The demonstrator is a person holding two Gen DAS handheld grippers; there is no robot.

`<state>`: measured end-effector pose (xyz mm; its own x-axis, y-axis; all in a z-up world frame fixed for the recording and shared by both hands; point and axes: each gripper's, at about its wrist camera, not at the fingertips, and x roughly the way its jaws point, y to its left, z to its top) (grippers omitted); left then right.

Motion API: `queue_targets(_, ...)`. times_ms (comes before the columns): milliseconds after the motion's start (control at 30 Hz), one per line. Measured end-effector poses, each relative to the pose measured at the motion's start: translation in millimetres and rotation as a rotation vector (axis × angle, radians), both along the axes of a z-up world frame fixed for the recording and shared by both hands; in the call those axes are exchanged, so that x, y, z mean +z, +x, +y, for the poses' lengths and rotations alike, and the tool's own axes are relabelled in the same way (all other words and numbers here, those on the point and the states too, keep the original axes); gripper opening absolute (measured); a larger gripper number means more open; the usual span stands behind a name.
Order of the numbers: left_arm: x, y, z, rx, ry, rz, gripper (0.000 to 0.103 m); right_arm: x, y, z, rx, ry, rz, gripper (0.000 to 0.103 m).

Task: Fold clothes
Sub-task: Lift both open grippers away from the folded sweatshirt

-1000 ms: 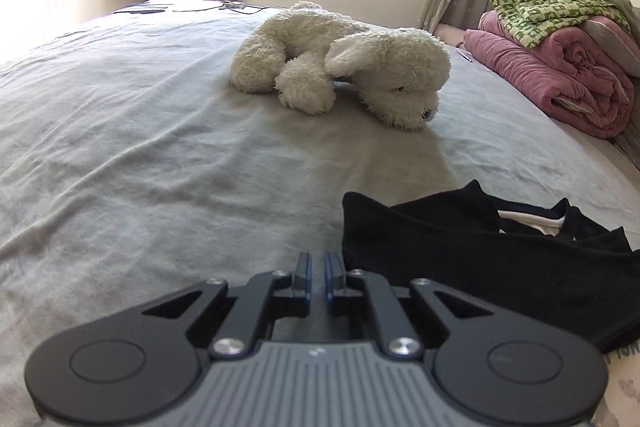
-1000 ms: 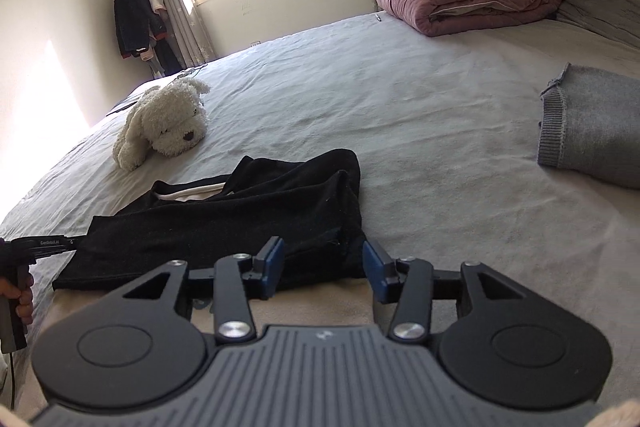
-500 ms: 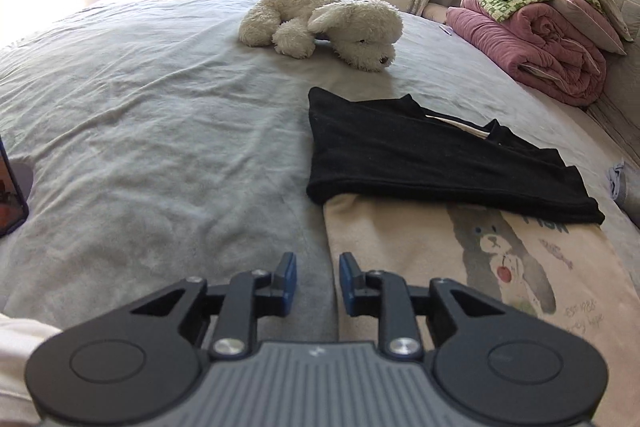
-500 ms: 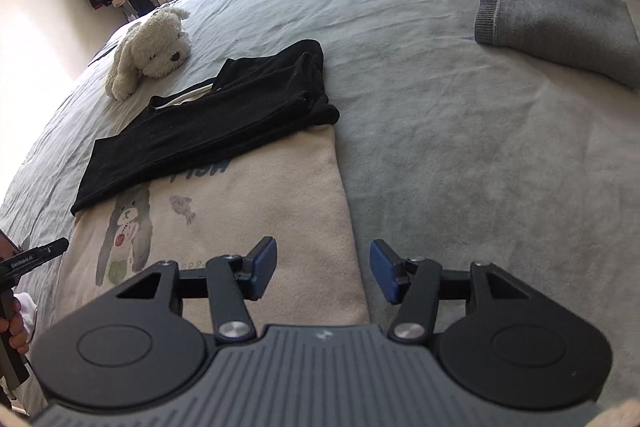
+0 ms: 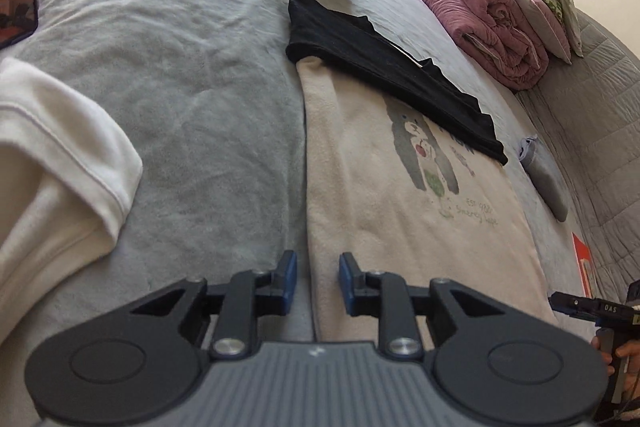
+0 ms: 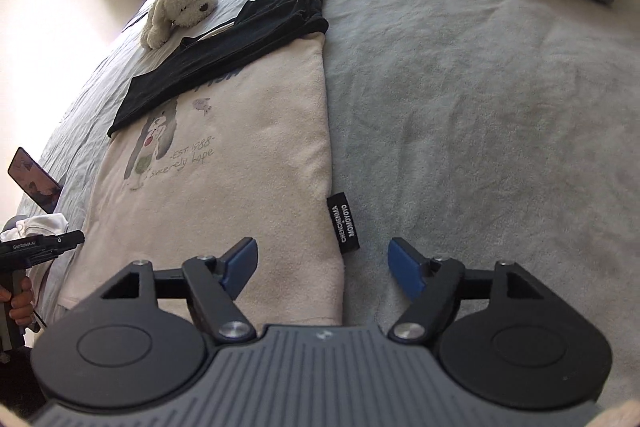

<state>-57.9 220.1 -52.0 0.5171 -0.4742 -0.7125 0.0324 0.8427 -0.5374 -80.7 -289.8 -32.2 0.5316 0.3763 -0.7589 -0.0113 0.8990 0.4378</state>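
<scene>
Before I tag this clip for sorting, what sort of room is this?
Most likely a bedroom: a wide bed under a grey sheet, a rolled pink quilt at its head, and a white plush dog.

The cream sweatshirt (image 6: 224, 167) carries "EST 1988" and a script line, seemingly "Sincerely hope", printed at about 4 o'clock of its bear picture. A black side tag (image 6: 343, 222) on its hem reads "CHENCHENMA" and "MOMOYOYO". The left gripper (image 6: 42, 247) bears "GenRobot.AI".

sunlit cream wall (image 6: 48, 39) behind grey bed (image 6: 480, 107).
</scene>
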Motion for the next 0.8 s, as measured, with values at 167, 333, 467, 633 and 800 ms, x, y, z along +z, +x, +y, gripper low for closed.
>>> queue_targets(167, -15.3, -16.1, 24.7, 0.027, -0.215, 0.106, 0.031, -5.3, -13.3, -23.8, -0.081, 0.15, 0.047, 0.075)
queue_targets(333, -17.6, -28.4, 27.6, 0.021, -0.254, 0.129, 0.031, -5.9, -18.5, -30.1, -0.085, 0.209, 0.068, 0.075)
queue_targets(467, -15.2, -32.3, 23.7, 0.003, -0.259, 0.126, 0.04, -4.8, -22.1, -26.2, -0.039, 0.185, 0.053, 0.076)
queue_targets(633, -12.3, -33.9, 17.5, -0.044, -0.242, 0.117, 0.047, -5.2, -29.5, -25.8, -0.001, 0.204, 0.058, 0.076)
queue_targets(800, -14.6, -29.9, 17.5, -0.055, -0.253, 0.132, 0.047, -7.7, -31.2, -30.6, -0.02, 0.256, 0.084, 0.071)
